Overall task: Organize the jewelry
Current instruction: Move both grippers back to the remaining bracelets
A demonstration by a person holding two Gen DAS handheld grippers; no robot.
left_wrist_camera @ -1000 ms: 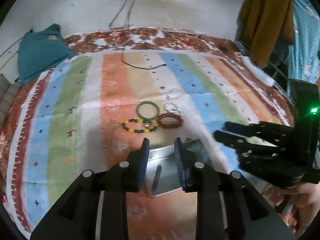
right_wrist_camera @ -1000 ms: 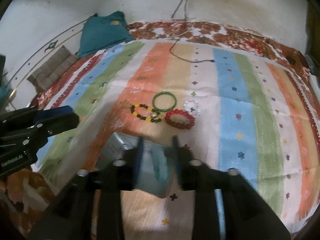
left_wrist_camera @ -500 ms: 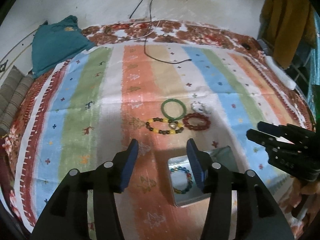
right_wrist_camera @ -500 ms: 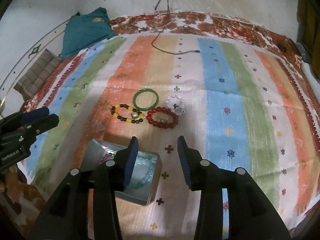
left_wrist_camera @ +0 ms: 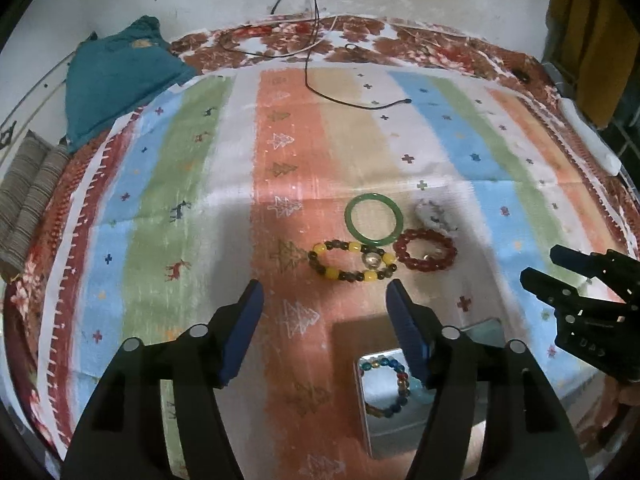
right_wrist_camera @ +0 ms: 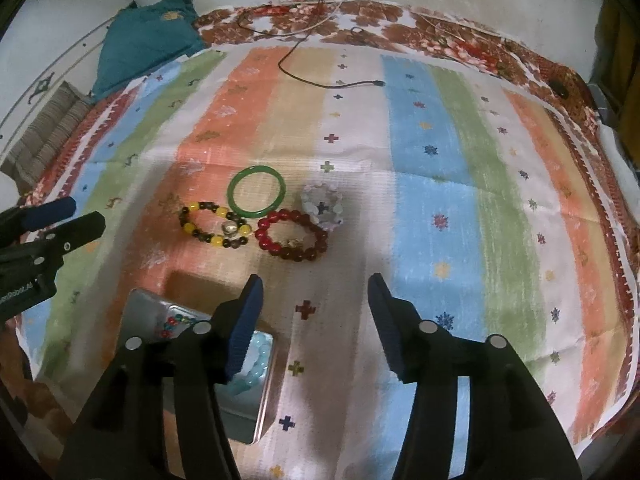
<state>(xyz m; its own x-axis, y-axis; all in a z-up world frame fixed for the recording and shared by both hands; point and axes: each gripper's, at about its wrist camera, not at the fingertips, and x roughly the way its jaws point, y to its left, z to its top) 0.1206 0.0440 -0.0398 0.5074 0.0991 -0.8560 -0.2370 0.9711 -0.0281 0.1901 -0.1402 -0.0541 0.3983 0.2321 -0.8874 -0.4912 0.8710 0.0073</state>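
Since a second ago: both grippers have spread wide and pulled back above the cloth; each was nearly closed over the tin then, so the last two bracelets look to have been dropped in.
Left gripper (left_wrist_camera: 324,298): jaws released, nothing between them, hanging over the orange stripe just short of the loose bracelets.
Right gripper (right_wrist_camera: 316,296): jaws released and empty, aimed at the bare cloth in front of the red bracelet.
Shallow silver metal tin (right_wrist_camera: 148,312): nearest of all, below the fingers; it holds a multicoloured glass-bead bracelet (left_wrist_camera: 386,384) and a pale aqua bead bracelet (right_wrist_camera: 252,360).
Still to sort: yellow-and-brown bead bracelet (left_wrist_camera: 352,261), dark red bead bracelet (left_wrist_camera: 425,249), plain green jade-like bangle (left_wrist_camera: 374,219) and white-and-grey bead bracelet (left_wrist_camera: 435,216), clustered just beyond the tin, some touching.
Progress: I judge two of six stowed; the yellow-and-brown one lies closest to the left gripper.
Surface: striped cotton bedspread (right_wrist_camera: 432,152) in orange, blue, green and white, over a red floral sheet (left_wrist_camera: 400,38).
Farther off: thin black cable (left_wrist_camera: 340,98) trailing from the wall, teal cushion (left_wrist_camera: 116,80) at the far left, stained pale wall behind.
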